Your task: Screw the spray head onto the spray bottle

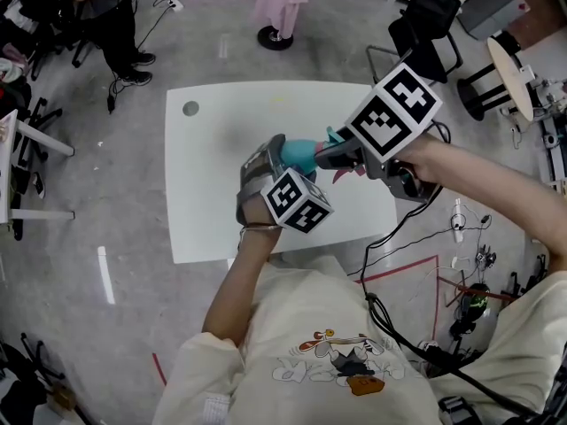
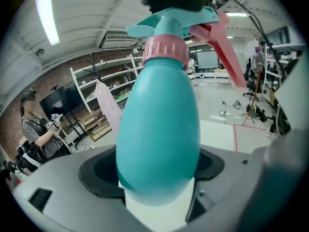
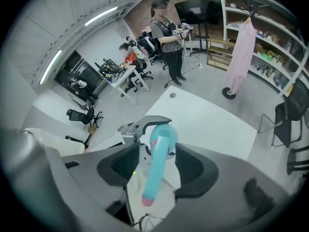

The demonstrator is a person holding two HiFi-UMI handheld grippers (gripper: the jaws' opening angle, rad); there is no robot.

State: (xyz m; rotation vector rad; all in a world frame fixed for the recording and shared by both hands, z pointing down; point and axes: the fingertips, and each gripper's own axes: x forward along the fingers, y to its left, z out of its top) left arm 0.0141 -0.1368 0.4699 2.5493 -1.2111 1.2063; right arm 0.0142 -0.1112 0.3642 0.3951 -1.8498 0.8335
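A teal spray bottle [image 1: 297,155] is held above the white table [image 1: 213,131], with my left gripper [image 1: 268,168] shut on its body. In the left gripper view the bottle [image 2: 159,129] fills the gap between the jaws. Its pink collar [image 2: 166,50], teal spray head [image 2: 174,21] and pink trigger [image 2: 224,47] sit on top. My right gripper [image 1: 334,156] stands at the spray head from the right. In the right gripper view the spray head [image 3: 157,163] lies between the open jaws of the right gripper [image 3: 157,151], with a slim gap at each pad.
A small grey disc [image 1: 190,108] lies at the table's far left corner. Around the table are black chairs [image 1: 425,25], a pink garment on a stand [image 1: 283,3], a standing person [image 3: 169,30], a cable [image 1: 399,228] and red floor tape [image 1: 416,264].
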